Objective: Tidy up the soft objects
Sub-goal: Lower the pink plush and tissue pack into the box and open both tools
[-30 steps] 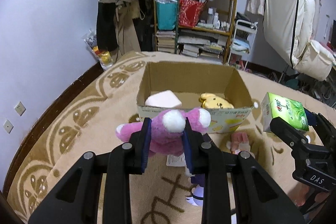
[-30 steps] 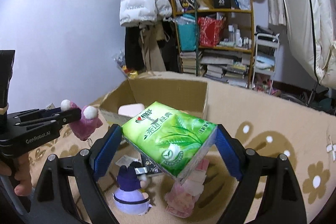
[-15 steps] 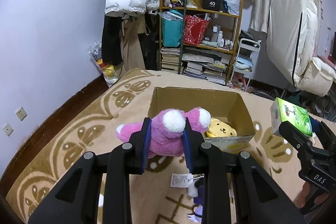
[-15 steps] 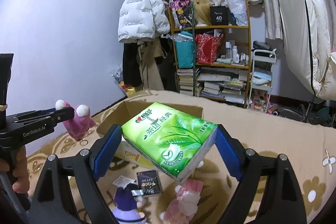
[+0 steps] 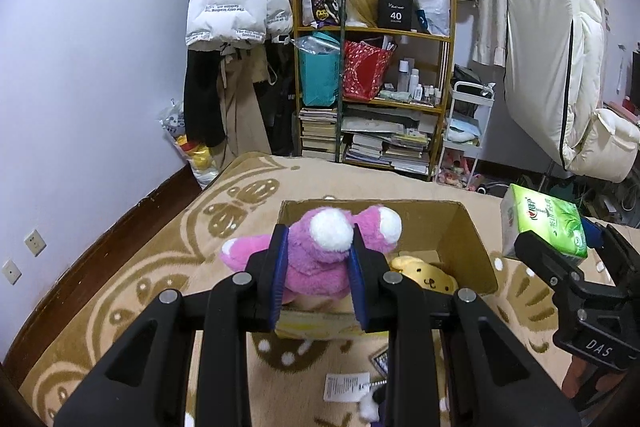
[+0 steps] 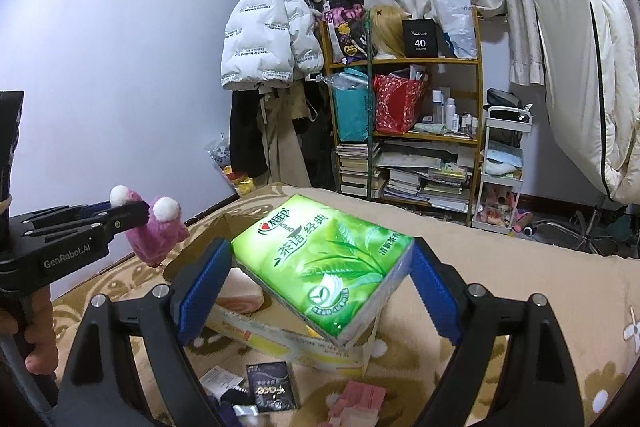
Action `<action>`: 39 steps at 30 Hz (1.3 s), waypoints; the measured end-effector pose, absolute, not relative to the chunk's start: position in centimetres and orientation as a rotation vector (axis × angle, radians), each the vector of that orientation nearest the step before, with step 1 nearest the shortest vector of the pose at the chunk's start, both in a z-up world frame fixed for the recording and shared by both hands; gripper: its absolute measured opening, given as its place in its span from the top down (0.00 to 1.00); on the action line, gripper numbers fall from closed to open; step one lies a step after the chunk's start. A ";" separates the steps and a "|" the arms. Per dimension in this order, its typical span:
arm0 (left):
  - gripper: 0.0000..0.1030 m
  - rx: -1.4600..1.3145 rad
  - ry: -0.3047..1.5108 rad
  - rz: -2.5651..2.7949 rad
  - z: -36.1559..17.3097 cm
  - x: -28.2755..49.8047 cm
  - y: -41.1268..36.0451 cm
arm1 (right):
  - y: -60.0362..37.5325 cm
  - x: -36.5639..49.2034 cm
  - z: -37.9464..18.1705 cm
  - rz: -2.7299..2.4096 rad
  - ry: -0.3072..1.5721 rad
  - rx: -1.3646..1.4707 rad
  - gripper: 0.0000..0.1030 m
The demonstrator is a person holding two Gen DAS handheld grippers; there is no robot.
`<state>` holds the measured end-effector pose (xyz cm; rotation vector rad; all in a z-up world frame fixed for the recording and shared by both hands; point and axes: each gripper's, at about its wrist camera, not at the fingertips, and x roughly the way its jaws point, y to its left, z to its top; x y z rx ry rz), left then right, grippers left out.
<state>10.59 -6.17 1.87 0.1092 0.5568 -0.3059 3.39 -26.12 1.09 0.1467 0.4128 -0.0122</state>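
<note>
Left wrist view: the left hand-held gripper (image 5: pixel 316 267) is closed on the pink plush toy (image 5: pixel 316 255), its blue pads pressing into the soft body, one white-tipped limb poking up between them. The toy hangs in the air over the near-left part of the open cardboard box (image 5: pixel 476 251), which sits on the patterned carpet (image 5: pixel 132 275). A yellow plush (image 5: pixel 424 271) already lies inside, to the right of the toy. At the far right edge the right hand-held gripper (image 5: pixel 560 247) carries the green tissue pack (image 5: pixel 540 223), just right of the box.

To do this drop well, I judge the toy should be carried a little farther in, past the near wall, and lowered before the pads part, so it settles beside the yellow plush and does not snag on the rim.

Right wrist view: the right hand-held gripper (image 6: pixel 320 275) clamps the green tissue pack (image 6: pixel 324 259) across its width, tilted, above the right near corner of the cardboard box (image 6: pixel 280 335). A pale pink cushion (image 6: pixel 240 295) lies inside. The left hand-held gripper (image 6: pixel 132 215) with the pink plush toy (image 6: pixel 156 231) is at the left, apart from the pack. Loose packets and a small pink item (image 6: pixel 356 403) lie on the carpet in front of the box.

Releasing one at a time would likely keep the grippers from meeting over the box.
</note>
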 end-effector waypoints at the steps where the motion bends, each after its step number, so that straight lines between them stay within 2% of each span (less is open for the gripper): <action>1: 0.74 0.116 0.551 -0.304 1.7 10.8 -6.3 | -26.1 3.5 1.0 -0.016 0.417 0.144 0.10; 15: 0.78 0.108 0.514 -0.346 0.6 12.6 -7.5 | -27.7 7.4 -1.1 -0.004 0.455 0.167 0.10; 28: 0.76 0.139 0.713 -0.305 -3.7 15.0 -8.0 | -27.5 11.0 -5.2 0.092 0.611 0.216 0.09; 30: 0.75 0.136 0.728 -0.296 -3.8 15.2 -7.8 | -27.4 11.1 -5.6 0.095 0.622 0.208 0.08; 32: 0.74 0.129 0.732 -0.281 -3.7 15.1 -7.4 | -27.3 10.9 -5.5 0.100 0.615 0.208 0.01; 37: 0.65 0.120 0.740 -0.258 -3.3 14.5 -6.7 | -27.3 9.9 -4.6 0.088 0.590 0.206 0.00; 39: 0.55 0.117 0.741 -0.255 -3.1 14.1 -6.7 | -27.5 9.3 -4.1 0.079 0.589 0.211 0.00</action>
